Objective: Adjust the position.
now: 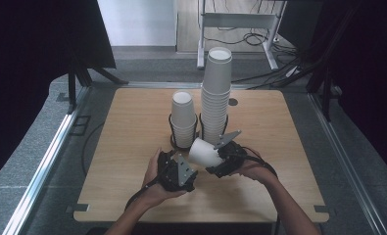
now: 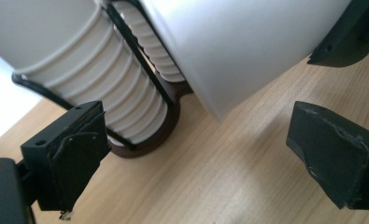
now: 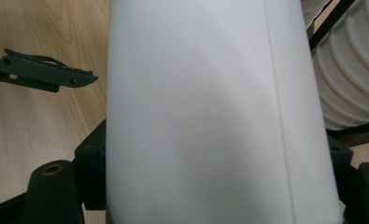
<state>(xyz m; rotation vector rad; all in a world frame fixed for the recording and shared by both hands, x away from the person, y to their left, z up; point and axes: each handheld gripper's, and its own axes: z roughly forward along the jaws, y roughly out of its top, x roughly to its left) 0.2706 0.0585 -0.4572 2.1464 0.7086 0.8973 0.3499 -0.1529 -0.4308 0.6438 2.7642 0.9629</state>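
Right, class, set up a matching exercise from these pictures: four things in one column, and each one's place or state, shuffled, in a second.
Things:
1. single paper cup
2. tall cup stack
3. short cup stack
4. left gripper

Places or states:
A. jaws apart, nothing between them
B. held tilted in the right gripper
C. in the wire holder nearer the table's middle, left of the other
D. rises highest, in the right-hand holder

Pairs: 1-B, 2-D, 3-C, 4-A
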